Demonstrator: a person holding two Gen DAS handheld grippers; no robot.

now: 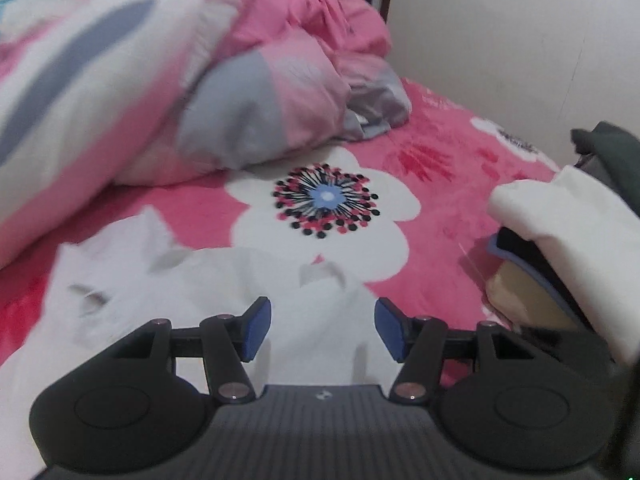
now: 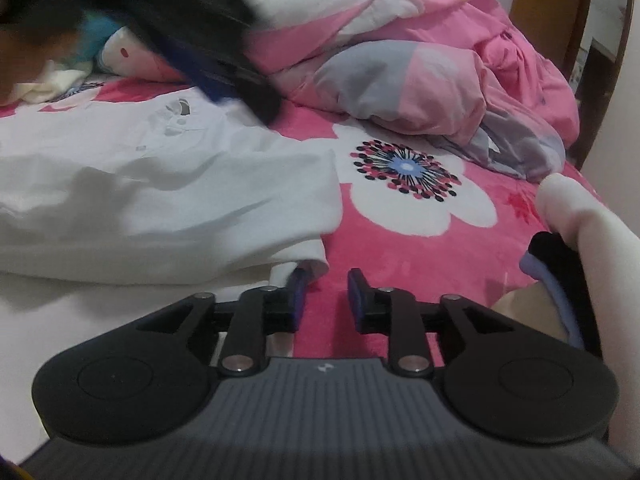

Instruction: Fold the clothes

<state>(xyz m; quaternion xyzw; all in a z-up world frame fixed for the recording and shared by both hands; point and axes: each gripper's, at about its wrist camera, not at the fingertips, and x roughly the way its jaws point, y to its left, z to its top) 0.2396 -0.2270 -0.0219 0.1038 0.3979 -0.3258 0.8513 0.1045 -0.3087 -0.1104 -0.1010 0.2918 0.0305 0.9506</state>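
Observation:
A white garment [image 1: 200, 300] lies spread on the pink flowered bedspread [image 1: 440, 208]. My left gripper [image 1: 323, 328] hovers over the garment's near part, open, with nothing between its blue pads. In the right wrist view the garment [image 2: 160, 184] is folded over, its right edge ending in a corner. My right gripper [image 2: 326, 300] sits just right of that corner with its jaws a little apart. The left pad [image 2: 298, 292] is beside the cloth's hem, and only bedspread [image 2: 400, 248] shows in the gap. The left gripper [image 2: 224, 60] is a dark blur across the garment's far side.
A bunched pink, white and grey duvet [image 1: 260, 100] fills the far side of the bed [image 2: 400, 88]. A pale wall [image 1: 500, 40] borders the bed on the right. A white sleeve [image 2: 592, 240] holds the right gripper. Small cloths [image 2: 52, 80] lie far left.

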